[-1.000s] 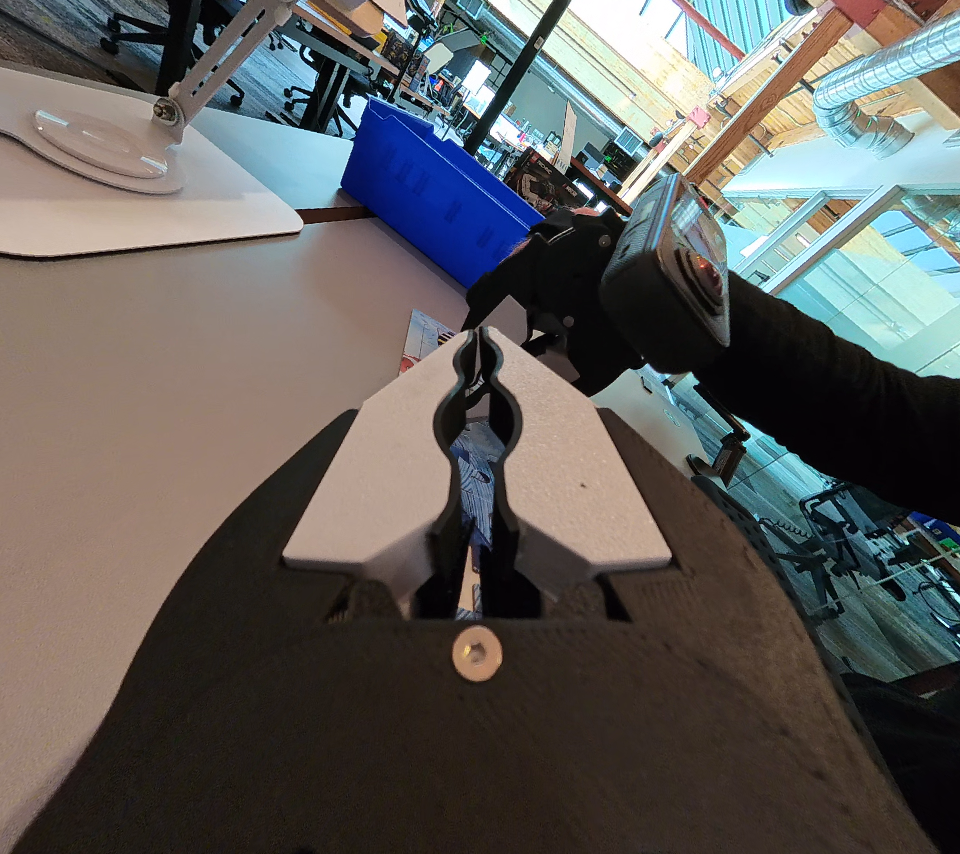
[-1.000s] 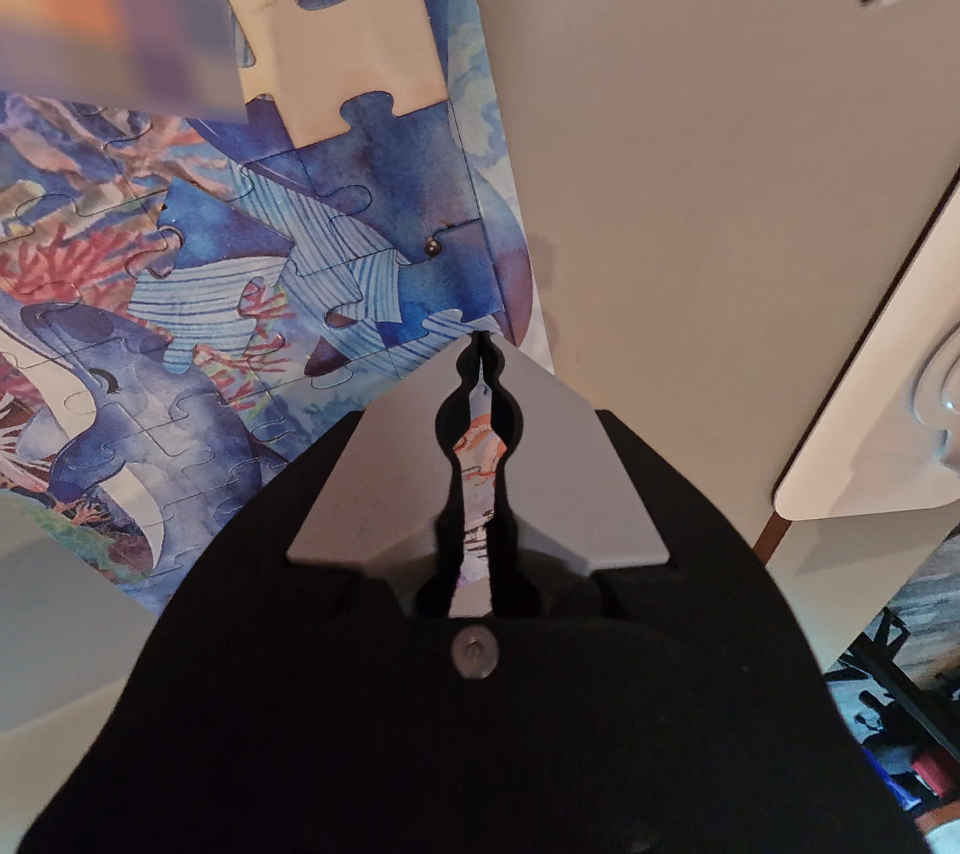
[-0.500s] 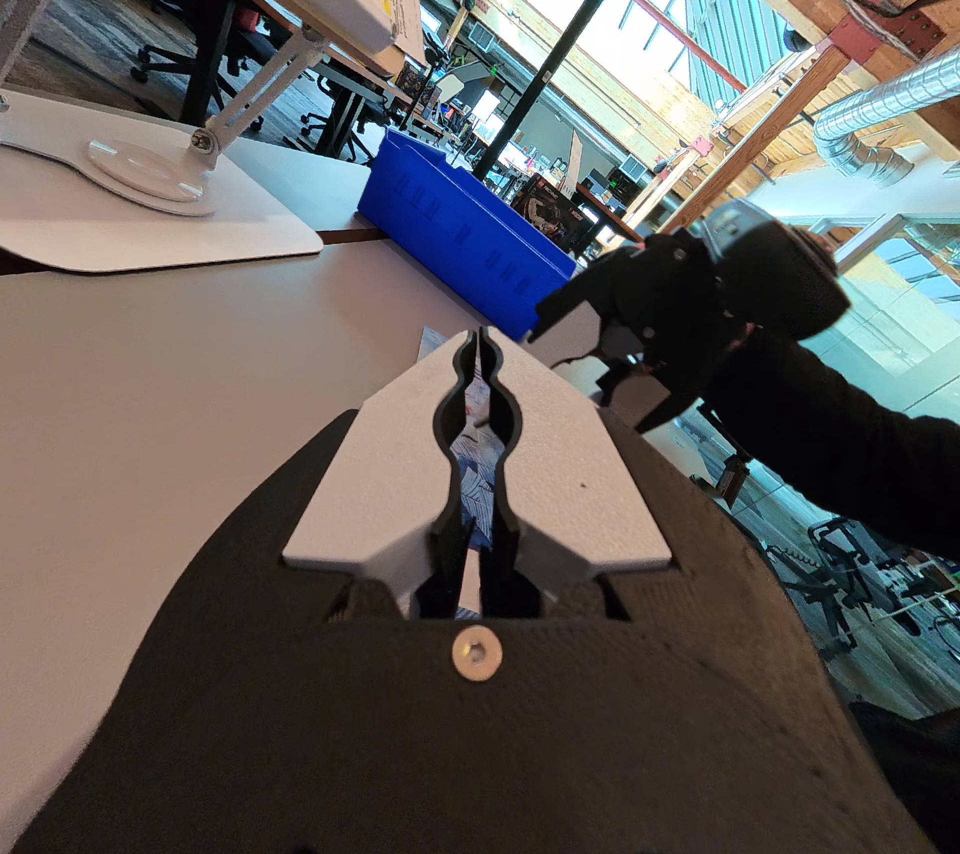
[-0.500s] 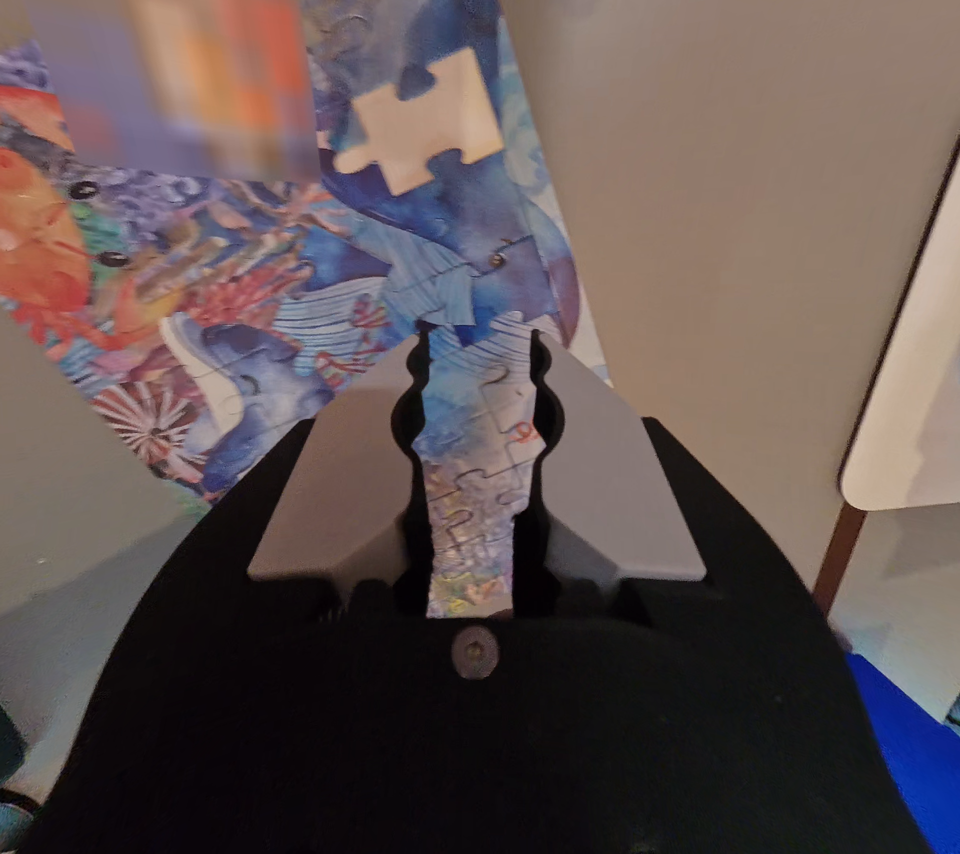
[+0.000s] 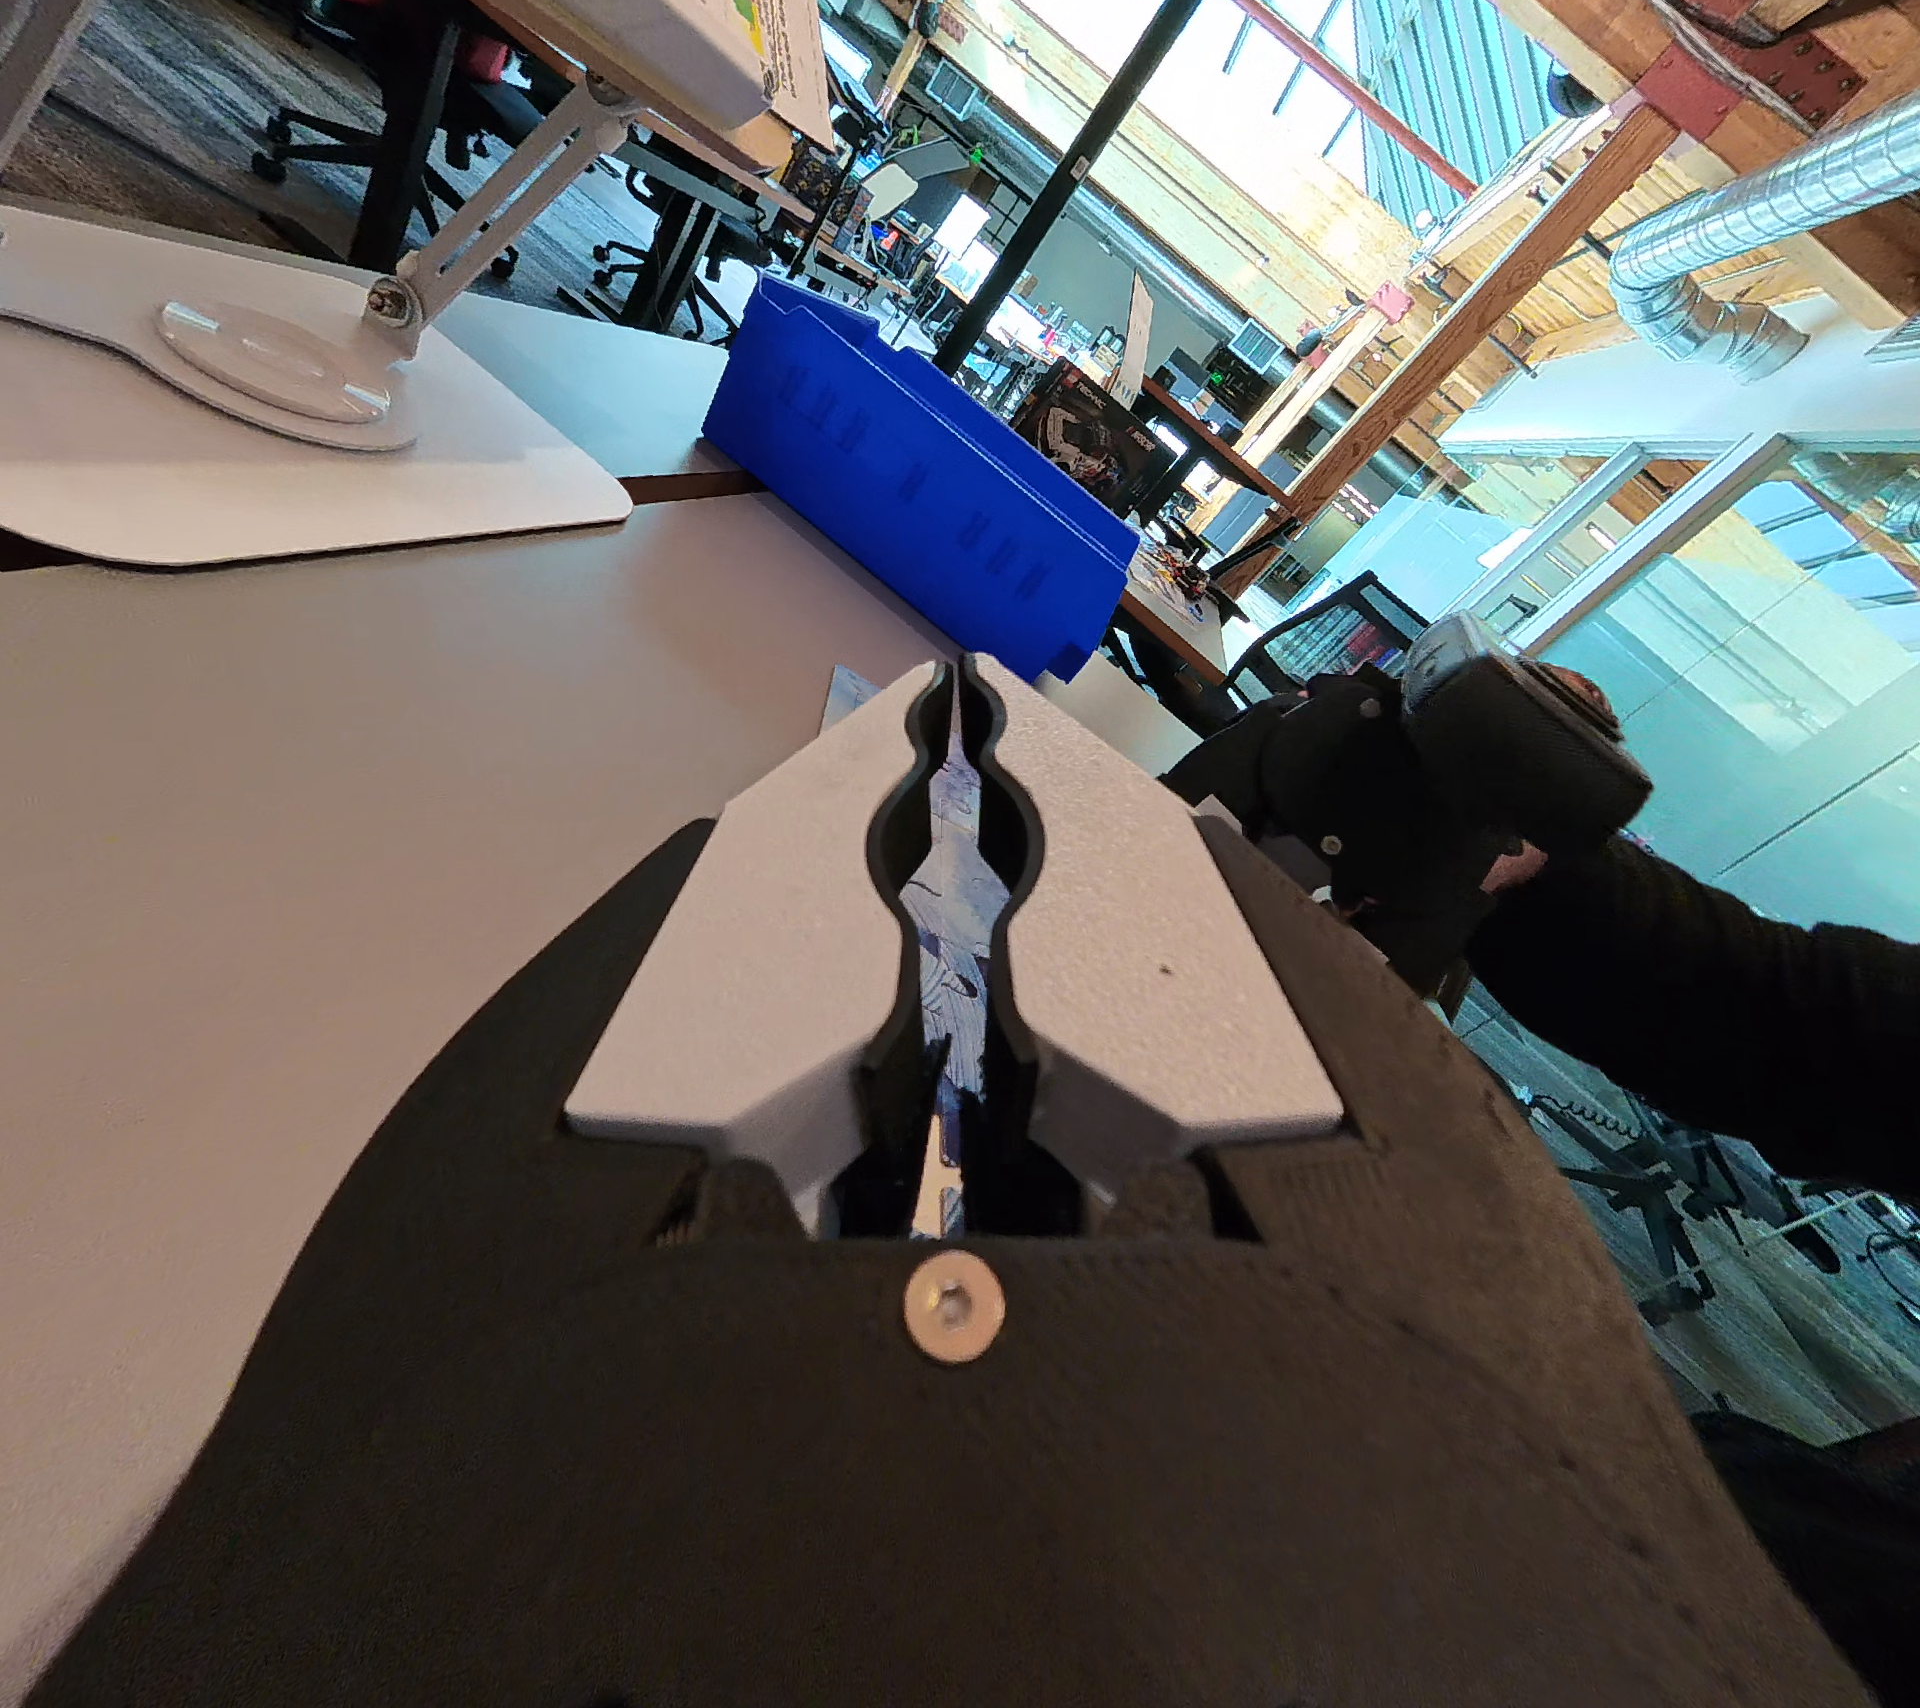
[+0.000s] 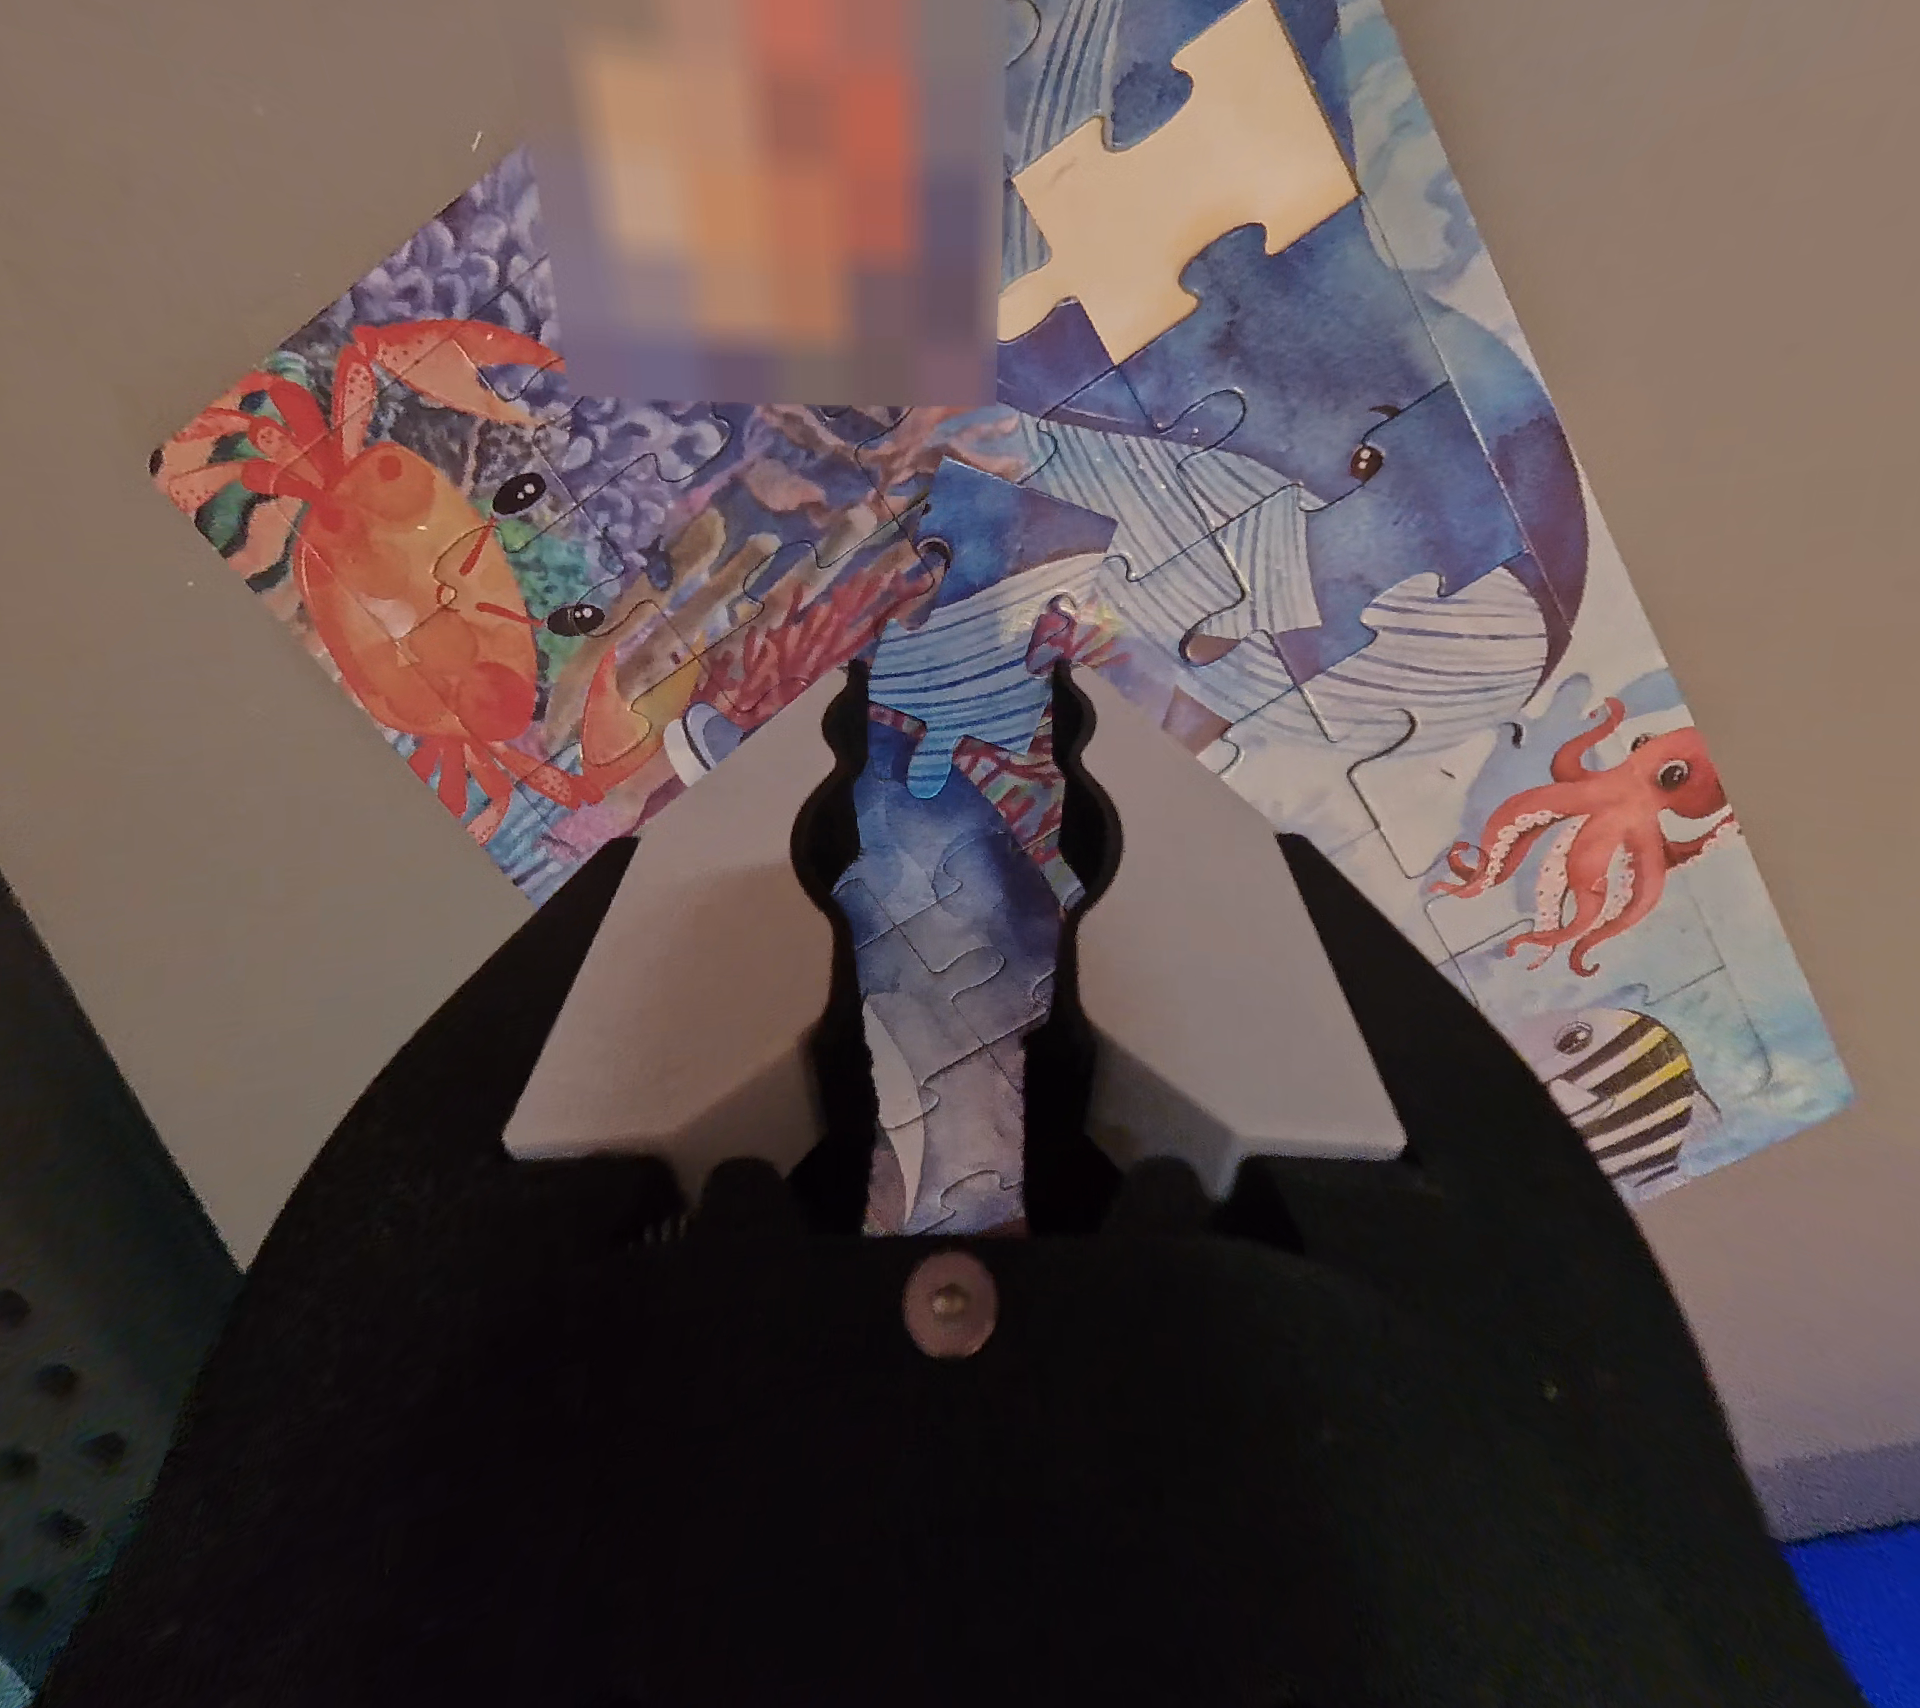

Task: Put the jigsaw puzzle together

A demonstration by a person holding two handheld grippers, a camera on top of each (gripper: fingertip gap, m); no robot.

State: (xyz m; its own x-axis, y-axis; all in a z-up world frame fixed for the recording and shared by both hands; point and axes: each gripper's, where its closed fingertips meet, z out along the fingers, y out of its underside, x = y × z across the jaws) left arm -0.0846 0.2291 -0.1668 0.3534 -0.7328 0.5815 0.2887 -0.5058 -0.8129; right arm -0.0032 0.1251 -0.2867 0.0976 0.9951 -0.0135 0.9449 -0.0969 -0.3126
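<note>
On the bench [image 6: 208,100] the puzzle [image 6: 1299,619] looks mostly done, one bare gap [image 6: 1195,183] left. Loose piece [image 6: 997,609] lies on top, uninserted, between the part-open right tool [image 6: 956,682] tips. Left tool [image 5: 958,692] pinched nearly closed, apparently empty.

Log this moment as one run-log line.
left gripper: shut, low over grey table | right gripper: open above loose blue striped puzzle piece | ocean jigsaw: bare gap remains

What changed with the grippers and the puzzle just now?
The right gripper opened its jaws and pulled back from the puzzle, so more of it shows. The left gripper stayed shut, and the empty gap is still unfilled.
</note>
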